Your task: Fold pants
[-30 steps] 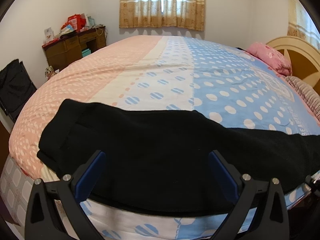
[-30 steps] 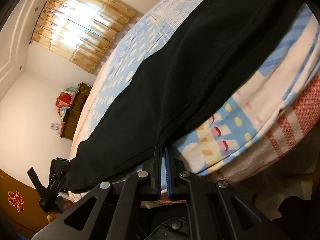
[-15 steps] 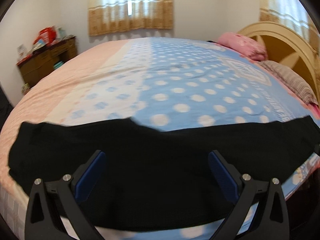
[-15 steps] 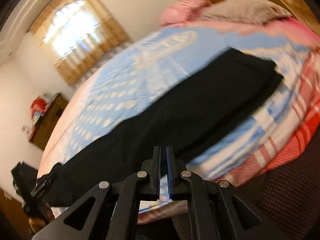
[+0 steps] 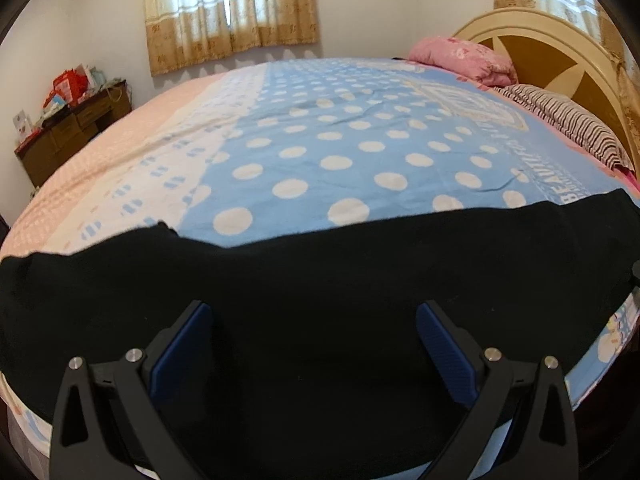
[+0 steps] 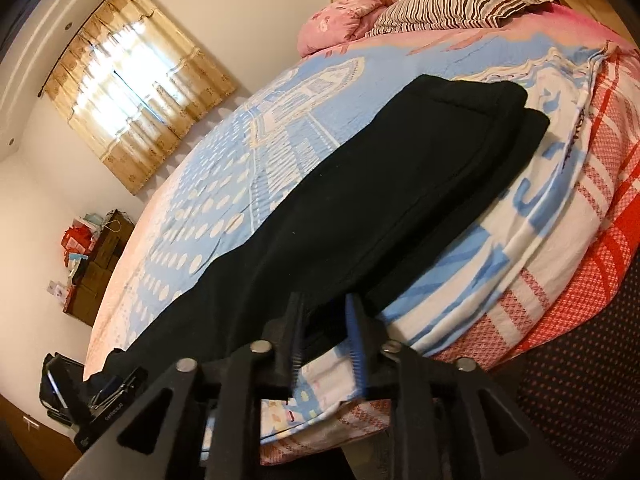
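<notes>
The black pants (image 5: 320, 280) lie flat along the near edge of the bed (image 5: 340, 152), from nine to three o'clock. The left gripper (image 5: 314, 344) hovers over them, jaws wide. The right gripper (image 6: 324, 328) has just parted its jaws narrowly, pants edge between, unpinched.
</notes>
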Motion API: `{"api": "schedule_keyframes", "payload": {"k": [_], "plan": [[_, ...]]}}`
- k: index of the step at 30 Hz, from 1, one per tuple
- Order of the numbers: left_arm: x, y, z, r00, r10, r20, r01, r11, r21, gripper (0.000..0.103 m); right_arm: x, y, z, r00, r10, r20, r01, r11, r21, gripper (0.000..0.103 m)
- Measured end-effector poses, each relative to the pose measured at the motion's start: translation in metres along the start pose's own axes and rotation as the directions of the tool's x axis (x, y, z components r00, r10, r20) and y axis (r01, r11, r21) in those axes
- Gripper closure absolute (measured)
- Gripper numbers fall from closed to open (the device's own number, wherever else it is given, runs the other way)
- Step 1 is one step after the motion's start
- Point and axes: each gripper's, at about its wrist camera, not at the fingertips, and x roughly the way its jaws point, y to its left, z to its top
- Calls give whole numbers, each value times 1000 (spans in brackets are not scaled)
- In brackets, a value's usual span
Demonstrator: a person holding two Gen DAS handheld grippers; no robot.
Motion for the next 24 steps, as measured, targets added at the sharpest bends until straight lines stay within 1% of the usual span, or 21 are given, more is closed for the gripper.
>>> {"api": "schedule_keyframes", "payload": {"k": [2,6,8,9,10,11,12,17,20,21,24], "plan": [[3,0,-2,1000,-3,-14,3,1000,-8,0,-1,1,1,1000,3,10,-3,1000,4,71],[10,1,-6,999,-12,-51,11,1000,-29,0,2,0,5,999,-9,36,9,1000,14,71],[11,1,-7,999,-13,-51,11,999,-31,0,8,3,8,999,-6,37,6,1000,11,71],[10,1,-8,999,-11,-49,10,1000,-28,0,11,4,9,999,-9,33,9,1000,10,74],[10,0,-8,999,-9,-50,8,1000,-25,0,12,4,10,999,-10,35,10,1000,12,78],[10,0,-8,999,-8,-50,7,1000,-25,0,12,3,9,999,-13,37,12,1000,14,90],[10,0,-8,999,-8,-51,6,1000,-25,0,11,3,9,999,-20,33,19,1000,14,94],[10,1,-7,998,-10,-55,9,1000,-24,0,-5,-12,4,996,-67,55,65,997,29,100],[10,2,-7,998,-11,-57,10,1000,-17,0,-7,-19,0,995,-85,42,84,996,32,103],[11,2,-7,998,-11,-57,10,1000,-18,0,-8,-19,-1,995,-84,44,83,996,27,103],[11,1,-6,998,-7,-59,6,1000,-18,0,-17,-17,2,996,-29,83,26,999,32,101]]}}
